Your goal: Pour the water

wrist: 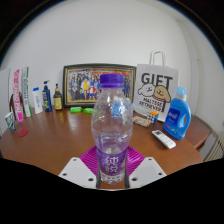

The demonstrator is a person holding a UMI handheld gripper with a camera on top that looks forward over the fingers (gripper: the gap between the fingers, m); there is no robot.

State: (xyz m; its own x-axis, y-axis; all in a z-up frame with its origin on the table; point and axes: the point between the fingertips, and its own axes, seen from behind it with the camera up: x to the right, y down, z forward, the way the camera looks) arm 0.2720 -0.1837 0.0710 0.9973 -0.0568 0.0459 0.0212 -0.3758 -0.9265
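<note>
Fingers (112, 172) clamped on water bottle (112, 125); bare table (60, 140) left, remote (163, 139) right.

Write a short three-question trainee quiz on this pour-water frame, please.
1. True or false: the water bottle has its purple cap on.
2. Where does the bottle stand relative to the gripper fingers?
A. between them
B. far beyond them
C. beside the blue detergent bottle
3. Fill in: the white paper bag reads "____".

Key: 1 true; 2 A; 3 GIFT.
</note>
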